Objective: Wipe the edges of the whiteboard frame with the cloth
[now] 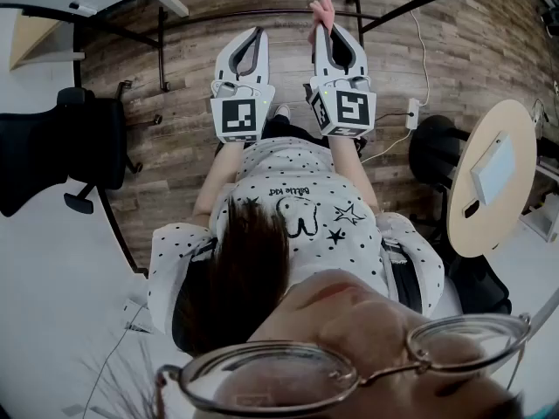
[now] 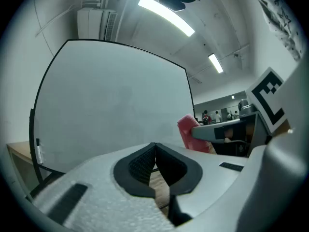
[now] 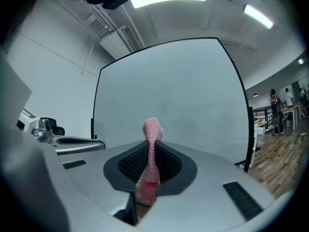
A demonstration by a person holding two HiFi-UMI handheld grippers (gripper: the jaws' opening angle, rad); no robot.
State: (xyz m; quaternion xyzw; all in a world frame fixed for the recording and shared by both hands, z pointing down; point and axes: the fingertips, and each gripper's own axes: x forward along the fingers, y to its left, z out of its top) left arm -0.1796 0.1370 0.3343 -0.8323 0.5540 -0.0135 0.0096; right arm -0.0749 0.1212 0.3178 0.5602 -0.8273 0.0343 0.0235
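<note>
Pink cloth (image 3: 152,129) between right tool (image 3: 150,149) jaws

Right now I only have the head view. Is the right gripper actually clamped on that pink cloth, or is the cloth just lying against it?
Observer: Clamped. The right gripper is shut on the pink cloth, which sticks up past the jaws.
Operator: And the left one?
Observer: The left gripper is shut, with nothing between its jaws.
Operator: Is the board ahead of them?
Observer: Yes, the whiteboard stands upright in front of both grippers, and its black frame shows along the edges.
</note>
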